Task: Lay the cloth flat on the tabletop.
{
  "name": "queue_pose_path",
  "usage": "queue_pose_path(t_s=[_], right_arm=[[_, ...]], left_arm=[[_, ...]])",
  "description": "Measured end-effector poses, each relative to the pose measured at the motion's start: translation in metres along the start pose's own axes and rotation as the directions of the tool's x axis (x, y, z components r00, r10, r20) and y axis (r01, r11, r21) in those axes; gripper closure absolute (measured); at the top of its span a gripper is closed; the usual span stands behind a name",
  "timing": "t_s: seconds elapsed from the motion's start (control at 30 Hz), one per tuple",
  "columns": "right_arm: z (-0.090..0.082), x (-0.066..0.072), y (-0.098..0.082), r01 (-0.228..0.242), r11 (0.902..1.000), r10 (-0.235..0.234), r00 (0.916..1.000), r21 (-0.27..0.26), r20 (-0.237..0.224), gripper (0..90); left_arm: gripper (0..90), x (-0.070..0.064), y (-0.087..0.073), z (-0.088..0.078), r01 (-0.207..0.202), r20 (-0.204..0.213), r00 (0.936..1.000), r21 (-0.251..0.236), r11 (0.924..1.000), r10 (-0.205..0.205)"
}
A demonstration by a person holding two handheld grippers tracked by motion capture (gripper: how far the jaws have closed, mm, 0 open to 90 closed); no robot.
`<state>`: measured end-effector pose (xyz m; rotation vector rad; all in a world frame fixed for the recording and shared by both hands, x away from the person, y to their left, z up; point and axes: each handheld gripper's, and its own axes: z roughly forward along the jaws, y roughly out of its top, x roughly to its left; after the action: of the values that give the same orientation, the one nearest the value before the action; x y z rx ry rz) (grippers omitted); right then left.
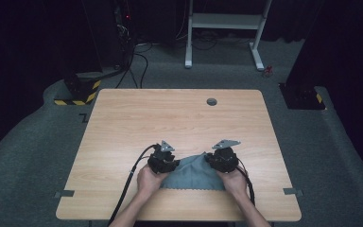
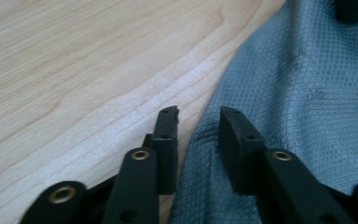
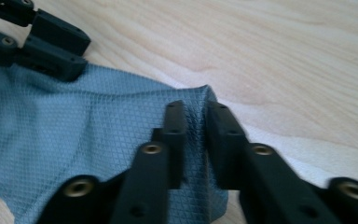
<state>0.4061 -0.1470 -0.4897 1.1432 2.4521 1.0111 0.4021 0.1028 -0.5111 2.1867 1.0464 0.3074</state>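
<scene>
Plainly, a grey-blue diamond-weave cloth point(image 1: 192, 173) lies rumpled near the front edge of the pale wooden table point(image 1: 179, 118); right gripper point(image 3: 196, 112) pinches a fold, left gripper point(image 2: 198, 119) straddles its edge, jaws slightly apart; dark carpeted room.

My high view looks forward and down from above onto the pale wooden surface point(image 1: 179, 118). Both gripper views sit close, low along their black jaws, sharing the blue-grey checked cloth point(image 2: 298, 107).
</scene>
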Motion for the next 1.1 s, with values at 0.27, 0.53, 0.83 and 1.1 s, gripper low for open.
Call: queue_pose_path(t_s=[0.27, 0.53, 0.83, 1.1], right_arm=[[-0.013, 0.003, -0.002, 0.044, 0.9979, -0.043, 0.9990, -0.047, 0.015, 89.2], [-0.036, 0.010, -0.008, 0.112, 0.9859, -0.106, 0.9930, -0.125, 0.054, 89.0], [-0.023, 0.032, -0.058, 0.194, 0.9810, -0.194, 0.9810, -0.011, 0.009, 86.4], [-0.041, 0.026, -0.052, 0.134, 0.9862, -0.136, 0.9907, -0.097, -0.009, 74.3]], left_arm=[[88.8, -0.004, 0.008, -0.004, -0.060, -0.018, 0.9981, -0.022, 0.9980, 0.060], [89.0, -0.014, 0.007, -0.042, -0.117, -0.073, 0.9917, -0.178, 0.9769, 0.106], [88.0, -0.033, -0.041, -0.029, -0.131, 0.024, 0.9908, -0.074, 0.9886, 0.133], [77.4, -0.028, -0.037, -0.039, -0.075, 0.073, 0.9938, -0.105, 0.9916, 0.083]])
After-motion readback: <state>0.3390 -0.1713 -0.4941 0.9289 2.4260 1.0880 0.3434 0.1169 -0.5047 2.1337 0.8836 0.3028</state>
